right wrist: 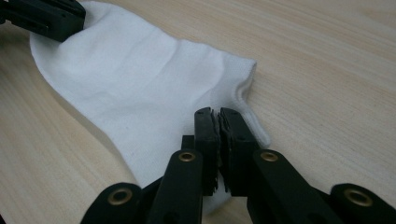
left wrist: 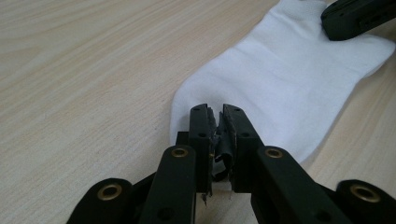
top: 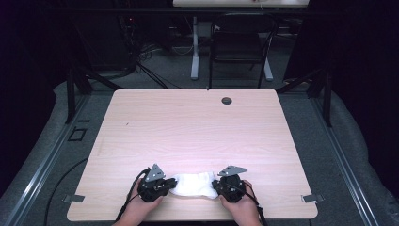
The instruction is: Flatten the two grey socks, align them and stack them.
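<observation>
A white sock [top: 194, 184] lies crosswise at the bench's [top: 197, 127] near edge, its long axis running between left gripper [left wrist: 218, 122] and right gripper [right wrist: 218, 122], each clenched on one end.

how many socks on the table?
1. A white sock lies flat near the table's front edge, between the left gripper and right gripper, each shut on one end. Any second sock beneath it would be hidden.

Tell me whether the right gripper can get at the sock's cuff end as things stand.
Probably yes: the right gripper already sits at the ribbed cuff of the white sock, jaws nearly closed over its edge. Nothing lies between; the left gripper is at the opposite end on the bare table.
</observation>
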